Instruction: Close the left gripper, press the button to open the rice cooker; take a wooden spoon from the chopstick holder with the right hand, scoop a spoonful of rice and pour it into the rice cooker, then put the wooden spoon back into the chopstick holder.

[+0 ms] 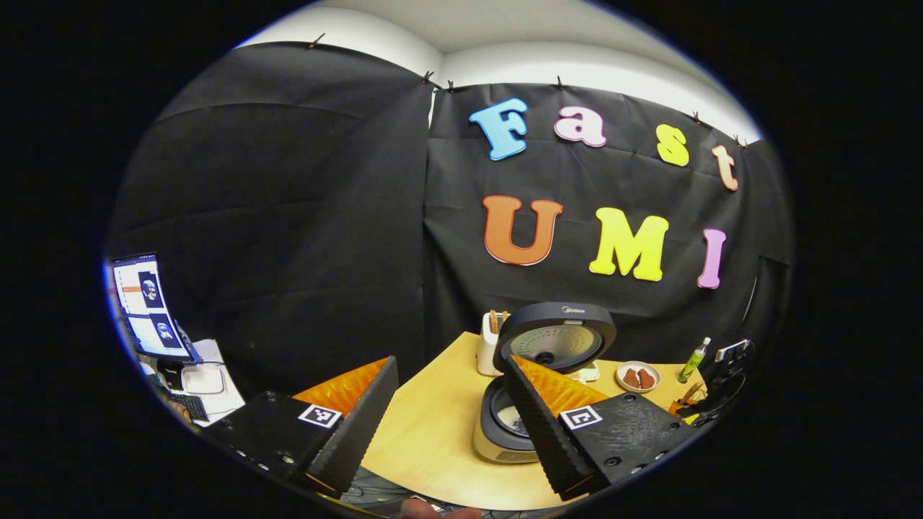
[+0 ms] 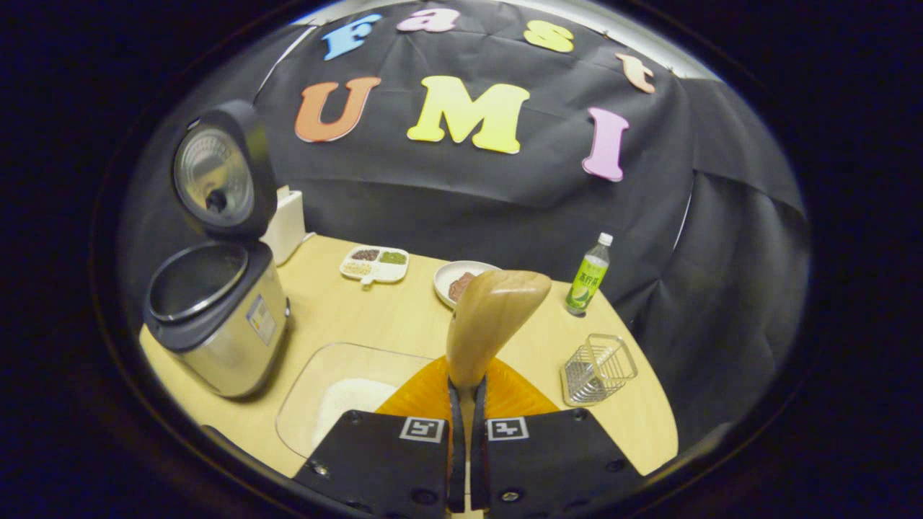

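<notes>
The rice cooker (image 2: pixel 216 339) stands at the table's left with its lid (image 2: pixel 216 173) swung up and its pot open. My right gripper (image 2: pixel 467 386) is shut on the handle of a wooden spoon (image 2: pixel 496 310), whose bowl points up and away over the table. No rice shows on the spoon face turned to me. A glass tray of white rice (image 2: pixel 346 400) lies just left of that gripper. The white chopstick holder (image 2: pixel 285 223) stands behind the cooker. My left gripper (image 1: pixel 447 432) hangs open over the table's near edge, with the open rice cooker (image 1: pixel 505 425) behind its right finger.
A divided dish (image 2: pixel 375 264), a plate of meat (image 2: pixel 448 275), a green bottle (image 2: pixel 588 277) and a wire basket (image 2: pixel 598 367) sit on the wooden table (image 2: pixel 339 310). A monitor (image 1: pixel 144 303) and a keyboard stand off to the left of the booth.
</notes>
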Tool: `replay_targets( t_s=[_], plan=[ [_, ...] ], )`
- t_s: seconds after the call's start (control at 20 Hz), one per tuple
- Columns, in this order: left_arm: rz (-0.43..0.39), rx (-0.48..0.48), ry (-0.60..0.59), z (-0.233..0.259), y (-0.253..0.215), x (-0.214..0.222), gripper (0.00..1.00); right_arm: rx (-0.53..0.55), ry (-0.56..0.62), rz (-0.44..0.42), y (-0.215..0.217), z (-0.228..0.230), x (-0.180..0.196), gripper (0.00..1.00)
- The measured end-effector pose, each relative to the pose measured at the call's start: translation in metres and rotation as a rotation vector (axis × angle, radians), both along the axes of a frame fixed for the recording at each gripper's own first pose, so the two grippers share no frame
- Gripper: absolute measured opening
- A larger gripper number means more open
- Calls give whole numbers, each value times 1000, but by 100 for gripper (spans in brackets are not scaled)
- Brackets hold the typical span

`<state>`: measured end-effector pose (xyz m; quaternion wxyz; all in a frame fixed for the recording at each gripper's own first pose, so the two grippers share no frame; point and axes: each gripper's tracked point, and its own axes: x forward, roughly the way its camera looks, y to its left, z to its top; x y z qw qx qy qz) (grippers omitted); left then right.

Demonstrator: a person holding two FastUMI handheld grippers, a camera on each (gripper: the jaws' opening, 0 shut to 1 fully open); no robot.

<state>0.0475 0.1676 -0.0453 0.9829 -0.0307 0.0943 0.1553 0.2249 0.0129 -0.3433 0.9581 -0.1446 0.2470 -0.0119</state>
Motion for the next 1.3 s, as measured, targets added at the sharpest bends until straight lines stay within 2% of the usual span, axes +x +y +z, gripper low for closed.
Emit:
replay_targets(
  t_s=[0.15, 0.3, 0.4, 0.65, 1.05, 1.3],
  plan=[
    [15, 20, 21, -4, 15, -6, 95, -83, -14, -12, 5, -15, 0, 8],
    [10, 27, 29, -5, 19, -9, 95, -57, -7, -29, 12, -25, 0, 8],
    [10, 34, 24, -4, 20, -9, 95, 10, 20, -23, 25, -33, -5, 8],
    [7, 62, 33, -7, 16, -12, 95, 276, 123, -64, 51, -45, -12, 7],
    [-13, 60, 26, -6, -7, -11, 95, 872, 294, -205, 51, -51, -8, 8],
    [-37, 55, 15, -1, -29, -7, 95, 1094, 337, -277, 40, -53, -10, 8]
  ],
)
